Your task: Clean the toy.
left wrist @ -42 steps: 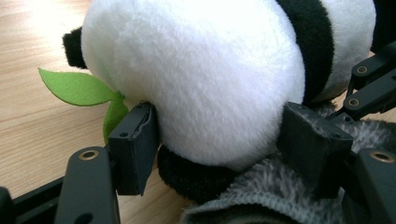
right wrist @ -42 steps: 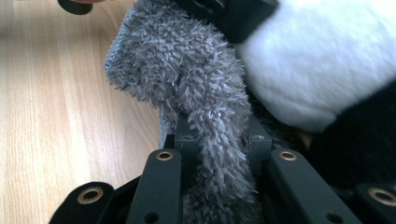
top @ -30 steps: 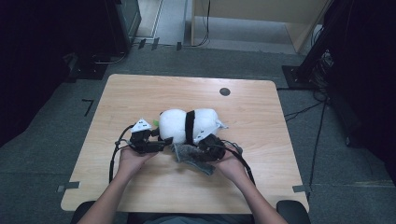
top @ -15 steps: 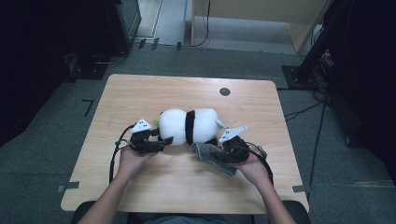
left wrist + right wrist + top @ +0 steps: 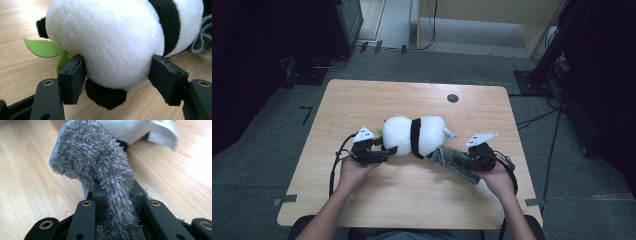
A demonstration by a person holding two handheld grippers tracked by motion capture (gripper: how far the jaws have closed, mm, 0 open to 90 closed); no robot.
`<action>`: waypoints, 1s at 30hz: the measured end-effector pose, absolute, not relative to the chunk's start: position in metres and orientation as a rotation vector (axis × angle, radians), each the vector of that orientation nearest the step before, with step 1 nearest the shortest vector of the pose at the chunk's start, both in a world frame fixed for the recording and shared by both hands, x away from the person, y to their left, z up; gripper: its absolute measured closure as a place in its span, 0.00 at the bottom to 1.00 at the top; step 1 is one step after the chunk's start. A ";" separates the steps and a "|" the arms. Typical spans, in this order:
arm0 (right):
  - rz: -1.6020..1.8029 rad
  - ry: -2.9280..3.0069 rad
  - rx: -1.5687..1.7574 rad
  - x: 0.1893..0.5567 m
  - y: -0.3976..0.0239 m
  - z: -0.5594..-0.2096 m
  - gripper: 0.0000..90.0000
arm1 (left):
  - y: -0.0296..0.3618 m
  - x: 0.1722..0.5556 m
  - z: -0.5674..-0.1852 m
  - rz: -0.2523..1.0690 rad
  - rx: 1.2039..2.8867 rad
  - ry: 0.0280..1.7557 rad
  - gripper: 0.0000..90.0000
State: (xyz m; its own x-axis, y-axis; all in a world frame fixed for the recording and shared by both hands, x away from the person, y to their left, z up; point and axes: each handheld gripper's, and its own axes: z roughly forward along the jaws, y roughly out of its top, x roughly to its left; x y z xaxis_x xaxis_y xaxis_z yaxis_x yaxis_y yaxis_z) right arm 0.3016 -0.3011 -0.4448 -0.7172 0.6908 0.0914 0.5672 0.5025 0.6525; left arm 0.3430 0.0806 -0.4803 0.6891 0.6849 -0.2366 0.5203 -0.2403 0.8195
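Note:
A white panda plush [image 5: 417, 135] with a black band lies on its side at the middle of the table. My left gripper [image 5: 388, 151] holds its left end, and the jaws squeeze the white fur [image 5: 112, 45] from both sides. A green felt leaf [image 5: 42, 47] sticks out behind the left jaw. My right gripper [image 5: 468, 159] is to the right of the plush, shut on a grey fuzzy cloth [image 5: 452, 160]. The cloth [image 5: 100, 160] rises bunched between the pads and runs back toward the plush. A white tag [image 5: 162, 130] lies beyond it.
The wooden table [image 5: 362, 100] has a small black round cap [image 5: 452, 98] near its far edge. Grey carpet surrounds the table, with dark equipment at the left and right and cables on the floor.
My right gripper has moved to the right with the grey cloth, drawing it out from beside the plush. The left gripper and the plush have stayed in place.

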 end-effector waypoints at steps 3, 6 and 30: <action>1.016 2.520 1.120 0.305 -0.307 -0.445 0.81 | 0.081 0.343 -0.480 0.210 1.910 0.938 0.34; 1.026 2.476 1.132 0.309 -0.312 -0.445 0.80 | 0.081 0.343 -0.480 0.210 1.909 0.938 0.34; 1.068 2.287 1.257 0.377 -0.333 -0.462 0.80 | 0.080 0.346 -0.483 0.228 1.903 0.933 0.34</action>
